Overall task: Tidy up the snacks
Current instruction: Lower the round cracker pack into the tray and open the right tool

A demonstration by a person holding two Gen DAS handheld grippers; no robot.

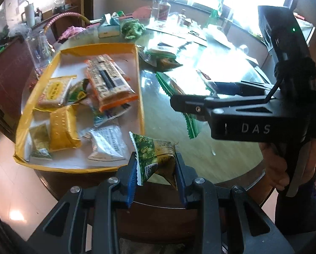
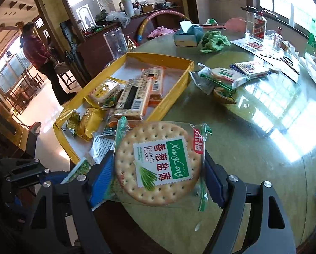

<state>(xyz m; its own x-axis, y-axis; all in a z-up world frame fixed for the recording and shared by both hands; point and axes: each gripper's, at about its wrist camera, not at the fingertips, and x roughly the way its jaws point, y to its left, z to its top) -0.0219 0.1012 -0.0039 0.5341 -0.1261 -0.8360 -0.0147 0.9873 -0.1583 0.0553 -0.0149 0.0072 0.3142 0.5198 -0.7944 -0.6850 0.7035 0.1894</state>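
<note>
Left wrist view: green pea packet (image 1: 155,157) pinched between the narrow blue pads of the left gripper (image 1: 155,176), held clear of the table edge, just beside the near corner of the yellow tray (image 1: 141,80) already holding several snacks. Right gripper (image 1: 191,97) reaching in from the right, above the glass table (image 1: 221,148). Right wrist view: round cracker pack (image 2: 158,163) spanning the wide-set fingers of the right gripper (image 2: 158,180), pressed at both edges, just short of the tray (image 2: 172,97). Step in hand, by appearance: carrying both packs to the tray. Next: over the rim, onto bare lining, then release. More packets (image 2: 221,78) waiting beyond.
</note>
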